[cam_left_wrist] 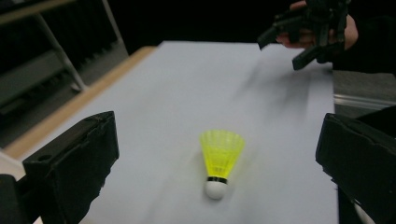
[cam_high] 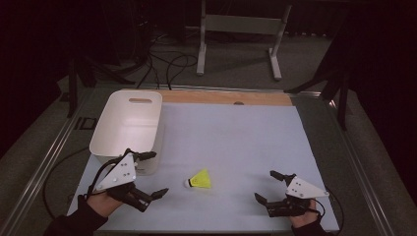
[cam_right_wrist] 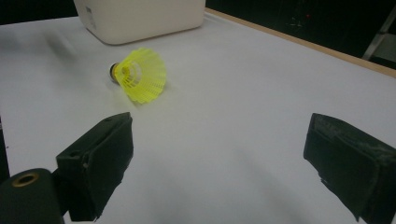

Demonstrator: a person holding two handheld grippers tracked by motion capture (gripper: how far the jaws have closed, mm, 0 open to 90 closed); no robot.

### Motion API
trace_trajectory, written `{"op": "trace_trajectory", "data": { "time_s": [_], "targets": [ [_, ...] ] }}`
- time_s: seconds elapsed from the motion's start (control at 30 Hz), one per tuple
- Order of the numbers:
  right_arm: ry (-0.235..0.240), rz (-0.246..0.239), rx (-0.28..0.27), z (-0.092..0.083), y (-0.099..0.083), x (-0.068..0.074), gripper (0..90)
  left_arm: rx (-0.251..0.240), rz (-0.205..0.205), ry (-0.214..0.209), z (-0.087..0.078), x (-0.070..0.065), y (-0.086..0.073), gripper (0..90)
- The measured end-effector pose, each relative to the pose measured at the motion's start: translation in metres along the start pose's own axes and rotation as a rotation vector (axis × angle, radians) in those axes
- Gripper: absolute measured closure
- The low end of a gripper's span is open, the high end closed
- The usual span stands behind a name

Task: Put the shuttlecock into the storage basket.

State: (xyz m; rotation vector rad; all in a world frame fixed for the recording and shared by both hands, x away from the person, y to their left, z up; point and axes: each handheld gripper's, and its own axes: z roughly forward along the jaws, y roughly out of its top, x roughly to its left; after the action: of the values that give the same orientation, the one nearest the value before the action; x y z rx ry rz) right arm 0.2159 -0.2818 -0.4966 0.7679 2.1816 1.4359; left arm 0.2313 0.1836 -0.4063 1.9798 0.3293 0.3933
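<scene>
A yellow shuttlecock (cam_high: pixel 199 179) (cam_left_wrist: pixel 220 156) (cam_right_wrist: pixel 140 74) lies on its side on the pale mat (cam_high: pixel 236 137), its white cork toward the left gripper. My left gripper (cam_high: pixel 158 173) (cam_left_wrist: pixel 217 122) rests open just left of it, jaws aimed at it and wide apart, holding nothing. My right gripper (cam_high: pixel 264 185) (cam_right_wrist: pixel 219 122) sits open near the front right of the mat, a short way from the shuttlecock's skirt, also holding nothing. In the left gripper view the right gripper (cam_left_wrist: pixel 279 55) appears at the far end, held in a hand.
A white plastic bin (cam_high: pixel 129 123) (cam_right_wrist: pixel 140 16) stands at the mat's left, just behind the left gripper. A wooden strip (cam_high: pixel 226 97) borders the far edge. A metal frame stand (cam_high: pixel 236 24) and cables are on the floor beyond the table.
</scene>
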Motion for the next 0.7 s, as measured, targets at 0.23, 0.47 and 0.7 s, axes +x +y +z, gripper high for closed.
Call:
{"op": "trace_trajectory", "data": {
  "time_s": [0.23,0.47,0.7],
  "targets": [
    [0.001,-0.001,-0.004,0.0,0.0,0.0,8.1,0.032,0.0,-0.018,0.016,-0.001,0.004,0.0],
    [0.004,-0.002,-0.004,0.0,0.001,0.0,8.1,0.058,-0.058,-0.056,0.026,0.001,0.003,0.0],
    [0.007,0.001,-0.008,0.0,0.001,0.0,8.1,0.104,-0.038,-0.102,0.043,-0.006,-0.002,0.0]
  ]
}}
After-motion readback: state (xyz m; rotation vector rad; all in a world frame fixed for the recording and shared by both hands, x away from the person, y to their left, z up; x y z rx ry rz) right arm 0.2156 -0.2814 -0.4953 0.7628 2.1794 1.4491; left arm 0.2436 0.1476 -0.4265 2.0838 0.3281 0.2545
